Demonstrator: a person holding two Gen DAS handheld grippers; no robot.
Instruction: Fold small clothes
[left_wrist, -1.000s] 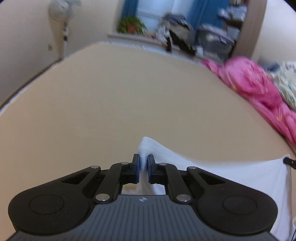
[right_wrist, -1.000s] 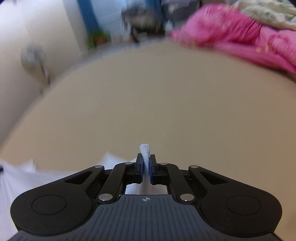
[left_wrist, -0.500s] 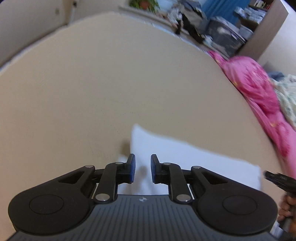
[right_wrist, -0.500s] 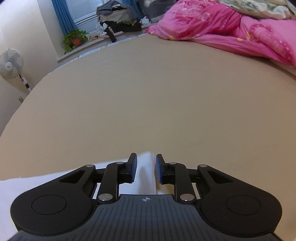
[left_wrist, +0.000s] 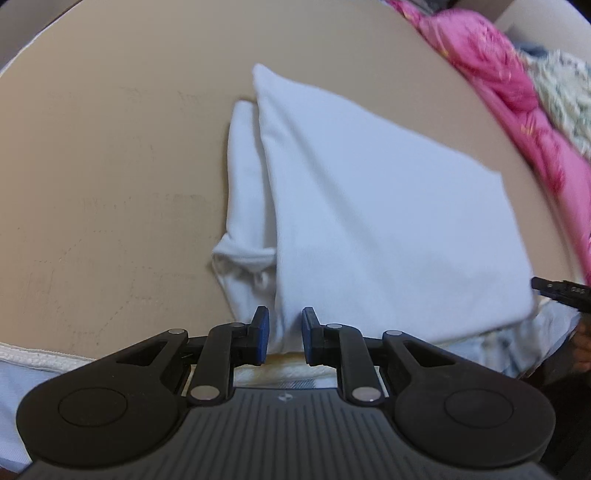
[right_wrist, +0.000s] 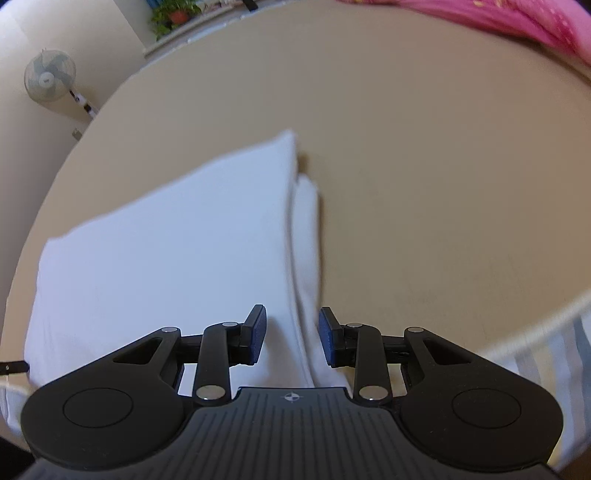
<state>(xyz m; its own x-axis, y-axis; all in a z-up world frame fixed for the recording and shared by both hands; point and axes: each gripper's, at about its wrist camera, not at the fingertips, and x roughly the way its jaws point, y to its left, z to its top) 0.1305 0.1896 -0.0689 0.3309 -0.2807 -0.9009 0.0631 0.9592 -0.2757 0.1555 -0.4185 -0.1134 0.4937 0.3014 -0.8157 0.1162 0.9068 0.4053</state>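
A white garment (left_wrist: 369, 206) lies folded flat on the tan bed surface (left_wrist: 110, 166); a folded sleeve (left_wrist: 245, 184) sticks out along its left side. In the right wrist view the same garment (right_wrist: 166, 251) fills the lower left. My left gripper (left_wrist: 284, 334) is open and empty, above the garment's near left corner. My right gripper (right_wrist: 291, 336) is open and empty, above the garment's near right edge. The right gripper's tip also shows at the right edge of the left wrist view (left_wrist: 561, 293).
A pink blanket (left_wrist: 509, 81) and a patterned cover (left_wrist: 565, 92) lie along the right side of the bed. A fan (right_wrist: 50, 79) stands by the wall at left and a potted plant (right_wrist: 173, 11) sits at the back. The bed's near edge (right_wrist: 535, 332) curves at lower right.
Both grippers have let go of the white garment's corners, opened and drawn back toward me. The garment now lies folded flat on the bed.
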